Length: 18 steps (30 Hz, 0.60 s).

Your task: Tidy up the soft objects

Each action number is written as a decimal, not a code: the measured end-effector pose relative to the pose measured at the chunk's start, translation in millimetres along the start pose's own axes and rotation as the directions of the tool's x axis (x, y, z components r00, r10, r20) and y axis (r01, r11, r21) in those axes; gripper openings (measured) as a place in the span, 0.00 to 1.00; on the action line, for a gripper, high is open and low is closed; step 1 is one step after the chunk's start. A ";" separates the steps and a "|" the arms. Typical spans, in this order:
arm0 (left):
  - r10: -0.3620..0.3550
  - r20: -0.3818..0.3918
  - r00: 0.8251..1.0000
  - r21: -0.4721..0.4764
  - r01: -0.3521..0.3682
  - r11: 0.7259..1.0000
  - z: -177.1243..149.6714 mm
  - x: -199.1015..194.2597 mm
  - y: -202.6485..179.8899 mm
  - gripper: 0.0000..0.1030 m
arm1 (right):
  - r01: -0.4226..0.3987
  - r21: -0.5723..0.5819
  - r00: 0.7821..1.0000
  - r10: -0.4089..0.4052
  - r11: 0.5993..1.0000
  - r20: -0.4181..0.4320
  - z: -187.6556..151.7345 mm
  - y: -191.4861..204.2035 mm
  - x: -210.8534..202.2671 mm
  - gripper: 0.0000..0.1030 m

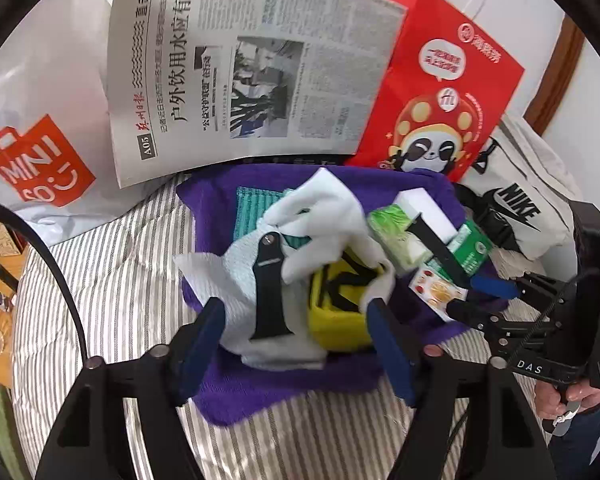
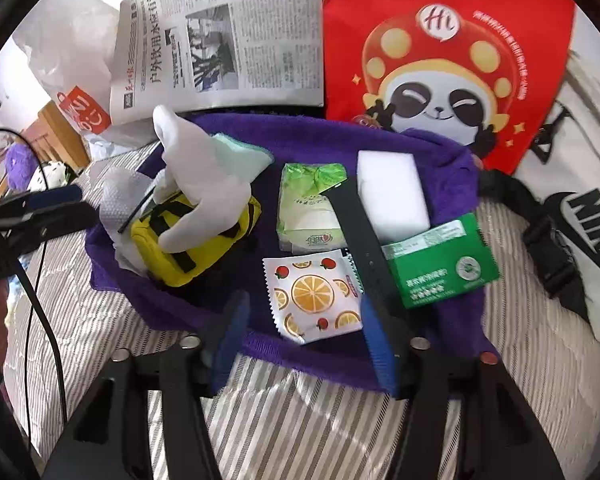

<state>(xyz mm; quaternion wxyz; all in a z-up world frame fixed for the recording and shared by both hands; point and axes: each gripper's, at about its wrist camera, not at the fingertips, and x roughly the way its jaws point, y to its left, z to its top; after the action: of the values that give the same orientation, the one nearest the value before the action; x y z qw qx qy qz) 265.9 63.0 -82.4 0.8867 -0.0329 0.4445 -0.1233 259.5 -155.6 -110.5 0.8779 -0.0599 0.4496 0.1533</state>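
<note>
A purple towel (image 1: 260, 384) (image 2: 452, 168) lies on the striped bed and carries the soft objects. On it are a yellow pouch (image 1: 336, 320) (image 2: 188, 256), a white cloth (image 1: 324, 216) (image 2: 204, 196) draped over it, a black watch strap (image 1: 270, 292), a white sponge (image 2: 392, 196), a green tissue pack (image 2: 308, 216), an orange-print sachet (image 2: 312, 296), a green packet (image 2: 440, 264) and a second black strap (image 2: 360, 236). My left gripper (image 1: 296, 344) is open, its fingers either side of the strap and pouch. My right gripper (image 2: 304, 340) is open around the sachet.
A newspaper (image 1: 252, 76), a red panda paper bag (image 1: 440, 92) and a white Nike bag (image 1: 516, 188) stand behind the towel. A white Miniso plastic bag (image 1: 40, 160) lies at the left. The striped bedding (image 2: 300, 420) spreads in front.
</note>
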 end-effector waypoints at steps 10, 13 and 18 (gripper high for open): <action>0.017 0.029 0.999 0.022 -0.017 1.000 -29.7 -40.2 -36.2 0.88 | 0.055 0.056 0.995 -0.060 0.997 0.085 -25.6 4.3 -59.2 0.86; 0.043 0.045 0.998 0.027 -0.045 0.999 -37.8 -53.3 -47.1 0.92 | 0.086 0.080 0.991 -0.094 0.993 0.094 -33.1 5.0 -73.0 0.90; 0.082 0.083 0.993 0.012 -0.083 0.996 -51.7 -73.6 -61.8 0.93 | 0.130 0.137 0.985 -0.143 0.982 0.092 -48.0 3.1 -94.1 0.96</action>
<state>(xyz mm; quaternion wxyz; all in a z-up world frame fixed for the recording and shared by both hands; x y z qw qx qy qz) 170.8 24.2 -45.7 0.9089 -0.0126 0.4074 -0.0886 169.9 -184.7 -62.6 0.9102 -0.0252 0.4082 0.0660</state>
